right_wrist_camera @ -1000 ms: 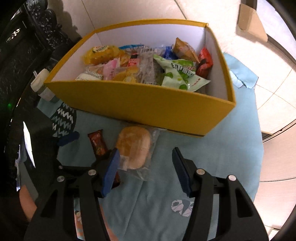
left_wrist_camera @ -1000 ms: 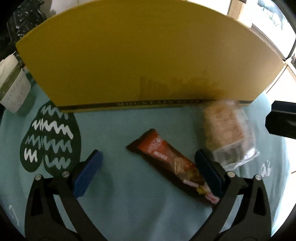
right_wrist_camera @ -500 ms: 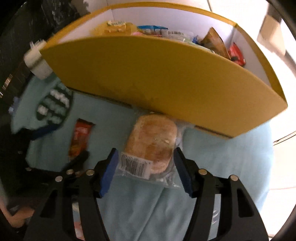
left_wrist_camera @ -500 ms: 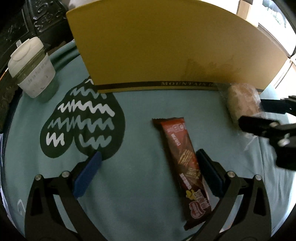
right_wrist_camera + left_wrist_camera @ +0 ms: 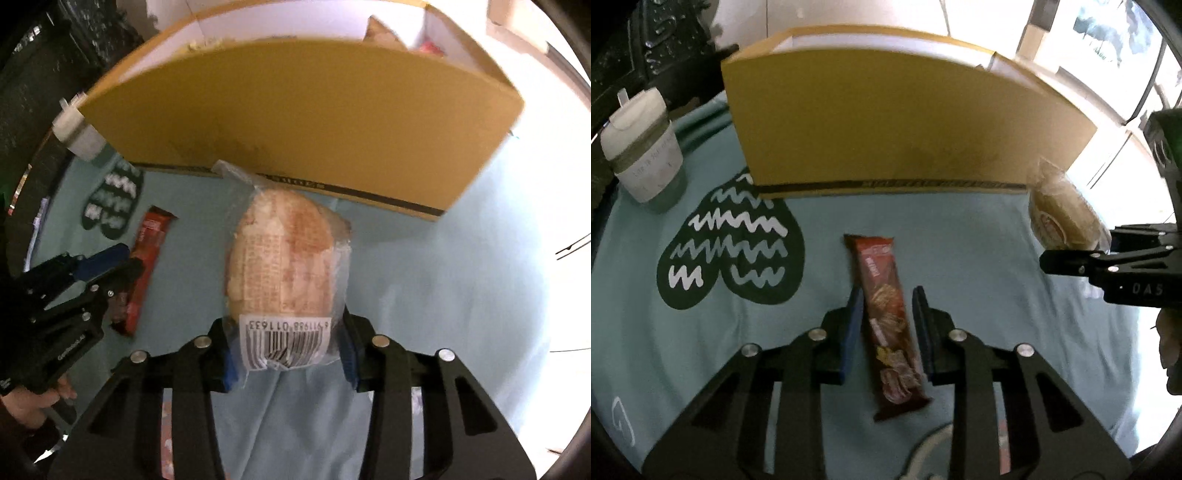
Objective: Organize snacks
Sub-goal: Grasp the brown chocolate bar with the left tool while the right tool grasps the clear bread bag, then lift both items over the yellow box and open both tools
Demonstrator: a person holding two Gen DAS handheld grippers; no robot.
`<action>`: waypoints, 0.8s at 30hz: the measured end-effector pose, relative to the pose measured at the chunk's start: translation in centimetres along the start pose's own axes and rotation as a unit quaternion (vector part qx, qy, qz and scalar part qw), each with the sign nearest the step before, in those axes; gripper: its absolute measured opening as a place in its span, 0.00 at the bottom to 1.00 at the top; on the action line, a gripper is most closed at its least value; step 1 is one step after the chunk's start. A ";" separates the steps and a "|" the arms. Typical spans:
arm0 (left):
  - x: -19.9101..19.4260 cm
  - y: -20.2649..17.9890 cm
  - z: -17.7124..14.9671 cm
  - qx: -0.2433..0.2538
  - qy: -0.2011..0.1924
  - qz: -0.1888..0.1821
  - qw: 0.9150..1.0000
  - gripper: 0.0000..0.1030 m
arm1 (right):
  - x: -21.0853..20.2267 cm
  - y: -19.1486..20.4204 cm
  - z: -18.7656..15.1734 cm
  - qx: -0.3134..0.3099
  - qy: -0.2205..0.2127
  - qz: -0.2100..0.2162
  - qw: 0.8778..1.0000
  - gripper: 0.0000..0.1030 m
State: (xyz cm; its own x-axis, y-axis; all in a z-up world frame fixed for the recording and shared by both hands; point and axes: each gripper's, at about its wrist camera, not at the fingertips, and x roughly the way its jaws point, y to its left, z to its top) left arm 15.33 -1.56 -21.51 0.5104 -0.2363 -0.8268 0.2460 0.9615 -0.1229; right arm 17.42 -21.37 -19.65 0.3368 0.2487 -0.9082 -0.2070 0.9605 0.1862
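Note:
A red-brown snack bar (image 5: 877, 266) lies lengthwise between the blue pads of my left gripper (image 5: 886, 295), which is shut on it just above the teal cloth (image 5: 967, 236). My right gripper (image 5: 288, 332) is closing its jaws on a clear-wrapped bread bun (image 5: 280, 258), the pads pressing the barcode end. Seen from the left wrist, the bun (image 5: 1060, 210) sticks up from the right gripper (image 5: 1078, 245) at the right edge. Behind both stands the yellow cardboard box (image 5: 905, 122), its near wall hiding most of the snacks inside. The right wrist view also shows the left gripper (image 5: 110, 262) holding the bar (image 5: 147, 251).
A white lidded cup (image 5: 642, 147) stands on the cloth left of the box. A dark heart print (image 5: 731, 243) marks the cloth. A person's hand (image 5: 22, 402) holds the left gripper's handle. Pale floor and a window lie beyond the table at right.
My left gripper has shut on the snack bar after standing wide open around it. My right gripper has narrowed onto the bun, whose far end now tips up toward the box.

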 end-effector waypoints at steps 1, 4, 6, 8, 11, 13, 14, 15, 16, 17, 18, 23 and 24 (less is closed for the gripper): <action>-0.7 0.0 -0.1 -0.001 -0.006 -0.004 1.000 0.27 | -0.7 0.0 -0.2 0.001 -0.007 0.005 1.000 0.42; -1.6 0.2 -0.4 -0.003 -0.011 -0.009 1.000 0.27 | -2.1 0.6 -1.0 -0.004 -0.020 0.011 1.000 0.42; -1.3 0.8 -0.7 -0.003 -0.002 -0.003 1.000 0.27 | -2.7 0.7 -1.4 -0.004 -0.022 0.013 1.000 0.42; -0.7 0.7 -1.6 -0.004 0.010 0.010 1.000 0.27 | -2.6 0.7 -1.7 0.000 -0.019 0.011 1.000 0.42; -0.2 0.7 -2.1 -0.001 -0.003 0.039 0.999 0.80 | -2.2 0.8 -2.2 0.002 -0.011 0.006 1.000 0.42; 0.7 0.2 -2.2 0.011 0.003 0.071 0.997 0.96 | -2.3 0.7 -2.4 0.001 -0.007 0.003 1.000 0.42; 1.5 -0.1 -2.4 0.021 0.022 0.086 0.996 0.96 | -2.3 0.9 -2.5 -0.002 -0.004 0.000 1.000 0.42; 1.9 -0.3 -2.5 0.026 0.035 0.088 0.995 0.95 | -2.4 0.9 -2.6 -0.005 -0.002 -0.002 1.000 0.42; 1.4 -0.2 -2.9 0.024 0.021 0.080 0.996 0.72 | -2.5 0.9 -2.6 -0.009 -0.002 -0.004 1.000 0.42; 0.7 -0.4 -3.1 0.031 0.011 0.065 0.997 0.33 | -2.7 1.0 -2.7 -0.014 -0.004 -0.006 1.000 0.42; 0.5 -0.6 -3.2 0.039 0.010 0.065 0.997 0.25 | -3.0 0.9 -2.7 -0.017 -0.006 -0.007 1.000 0.42; -1.6 1.1 -3.6 0.011 0.009 0.016 1.000 0.23 | -3.2 -0.2 -2.5 0.000 -0.011 -0.012 1.000 0.42; -2.2 1.3 -3.6 0.006 0.006 0.012 1.000 0.23 | -3.2 -0.1 -2.5 0.000 -0.014 -0.011 1.000 0.42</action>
State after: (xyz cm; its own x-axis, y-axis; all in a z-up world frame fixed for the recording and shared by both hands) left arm 11.57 0.73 -21.86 0.5071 -0.2117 -0.8355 0.2442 0.9649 -0.0962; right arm 14.09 -22.58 -17.69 0.3663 0.2307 -0.9014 -0.1986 0.9658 0.1664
